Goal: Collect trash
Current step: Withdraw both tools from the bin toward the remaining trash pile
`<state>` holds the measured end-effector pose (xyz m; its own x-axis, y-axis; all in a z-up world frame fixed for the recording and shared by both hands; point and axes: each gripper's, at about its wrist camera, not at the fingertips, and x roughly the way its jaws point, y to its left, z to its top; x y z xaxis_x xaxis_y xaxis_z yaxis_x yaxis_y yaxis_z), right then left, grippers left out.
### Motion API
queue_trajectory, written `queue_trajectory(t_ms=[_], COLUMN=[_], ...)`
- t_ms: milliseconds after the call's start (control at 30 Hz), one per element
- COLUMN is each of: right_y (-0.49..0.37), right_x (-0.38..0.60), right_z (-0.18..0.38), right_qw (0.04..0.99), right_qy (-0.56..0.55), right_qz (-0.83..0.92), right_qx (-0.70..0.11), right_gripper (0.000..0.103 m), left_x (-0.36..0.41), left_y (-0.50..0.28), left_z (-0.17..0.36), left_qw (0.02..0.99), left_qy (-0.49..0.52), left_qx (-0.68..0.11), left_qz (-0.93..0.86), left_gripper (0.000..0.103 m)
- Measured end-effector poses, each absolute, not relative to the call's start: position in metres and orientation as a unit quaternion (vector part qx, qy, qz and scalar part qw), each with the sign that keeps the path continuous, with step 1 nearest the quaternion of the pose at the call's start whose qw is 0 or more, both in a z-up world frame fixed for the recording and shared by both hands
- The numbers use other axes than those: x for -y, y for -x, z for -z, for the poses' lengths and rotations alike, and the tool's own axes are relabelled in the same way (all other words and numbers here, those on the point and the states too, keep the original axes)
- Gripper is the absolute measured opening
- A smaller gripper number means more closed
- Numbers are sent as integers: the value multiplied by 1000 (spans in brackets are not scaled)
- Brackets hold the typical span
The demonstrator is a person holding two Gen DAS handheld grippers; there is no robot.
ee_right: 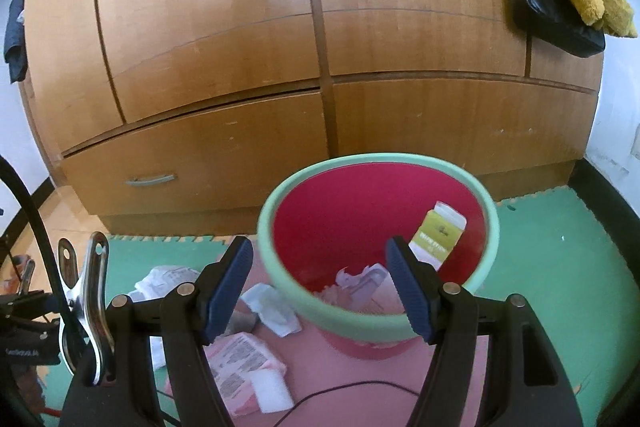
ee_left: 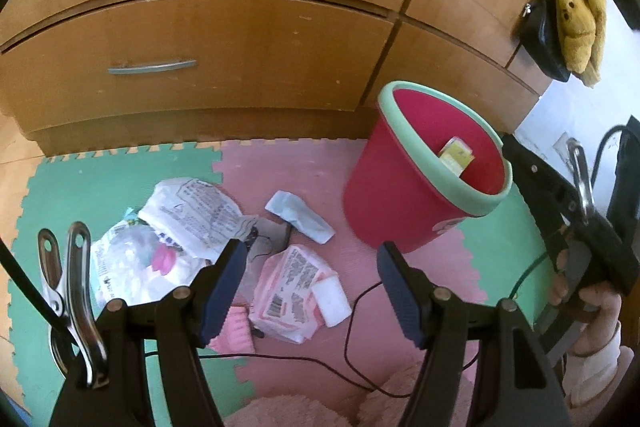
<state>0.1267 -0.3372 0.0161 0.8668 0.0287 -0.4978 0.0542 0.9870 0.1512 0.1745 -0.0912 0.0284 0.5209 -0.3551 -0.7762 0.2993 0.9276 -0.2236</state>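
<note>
Left gripper (ee_left: 310,287) jaws apart, empty, above pink wrapper (ee_left: 290,293) mid-mat. Right gripper (ee_right: 320,283) also spread, empty, over red bin (ee_right: 378,247). Bin stands near foam mat's (ee_left: 92,171) wardrobe-side edge, yellow-green box (ee_right: 438,237) inside.

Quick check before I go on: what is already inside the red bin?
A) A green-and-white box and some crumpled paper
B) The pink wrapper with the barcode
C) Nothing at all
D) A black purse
A: the right wrist view shows a green-and-white box leaning against the wall of the red bin, with crumpled paper at the bottom.
</note>
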Motion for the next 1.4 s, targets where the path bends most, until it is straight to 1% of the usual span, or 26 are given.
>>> queue_trajectory(t_ms=[333, 567, 733, 1067, 1400], right_y=[-107, -98, -97, -104, -126], right_x=[300, 274, 260, 245, 244], right_z=[-9, 12, 38, 90, 130], right_qw=[958, 948, 937, 912, 889], right_qy=[-85, -85, -81, -89, -109], right_qz=[-23, -49, -58, -68, -70], right_qx=[-274, -301, -333, -394, -440], right_gripper=[71, 71, 71, 71, 71], left_x=[47, 17, 3, 11, 32], left_y=[-163, -161, -161, -163, -173], left_z=[-24, 4, 32, 68, 101], left_qw=[875, 865, 852, 827, 803], left_qy=[40, 58, 71, 66, 70], left_qx=[-460, -485, -509, -548, -578], left_qz=[146, 113, 100, 105, 125], left_gripper=[72, 72, 72, 71, 71])
